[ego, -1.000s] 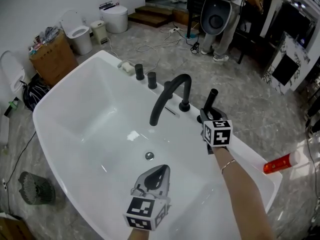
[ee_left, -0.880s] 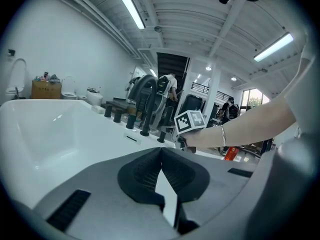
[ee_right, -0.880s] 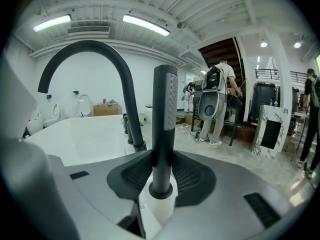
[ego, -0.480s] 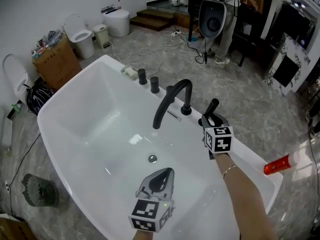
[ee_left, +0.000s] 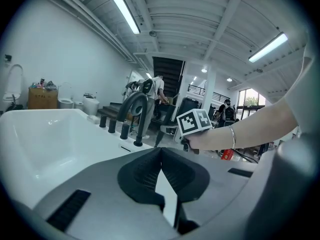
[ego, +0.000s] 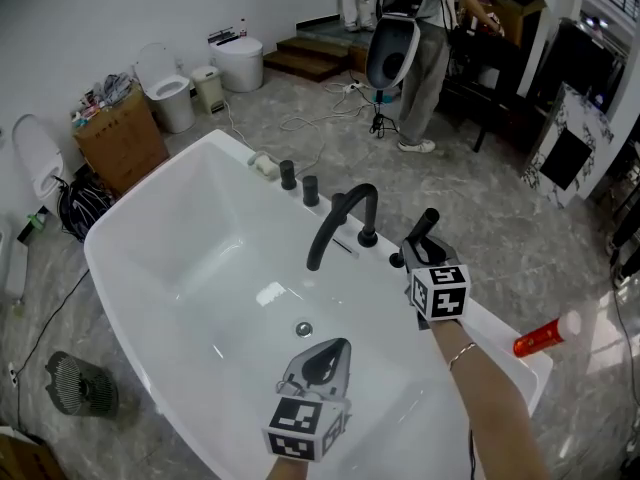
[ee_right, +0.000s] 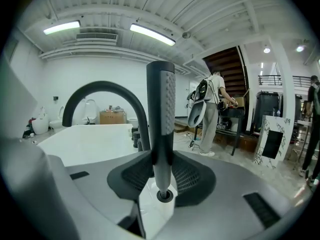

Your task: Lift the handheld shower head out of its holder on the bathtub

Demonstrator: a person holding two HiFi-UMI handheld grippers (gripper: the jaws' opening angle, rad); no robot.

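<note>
Right claw (ee_right: 162,159): closed on the handheld shower head (ee_right: 161,109), its ribbed pads pressing on either side of the lower part of the black stick.
Shower head: upright in that grip at the far rim of the bathtub (ego: 150,183), just to the right of the faucet spout (ee_right: 105,85). Its dotted spray face is turned to the right in the right gripper view.
Holder (ee_right: 170,196): a small black ring on the white rim, directly under the stick. The narrow lower end reaches down to it, and I can't tell whether it has come clear.
Left claw (ee_left: 160,151): pads closed together at the tips with nothing between them. It is held over the near side of the basin, well apart from the shower head.
Right arm: bare forearm with a thin bracelet (ego: 460,330) at the wrist, reaching in across the tub's right end.
Faucet set: the arched spout leans over the basin, and two short black knobs (ego: 288,175) stand on the rim to its left.
Drain (ego: 303,329): round metal, on the tub floor between the two claws.
Floor: grey marbled, with a red can (ego: 538,339) lying just beside the tub's right end.
Background: a person (ego: 420,38) stands well beyond the tub, and toilets (ego: 170,78) and a cardboard box (ego: 120,133) stand by the wall on the left.
</note>
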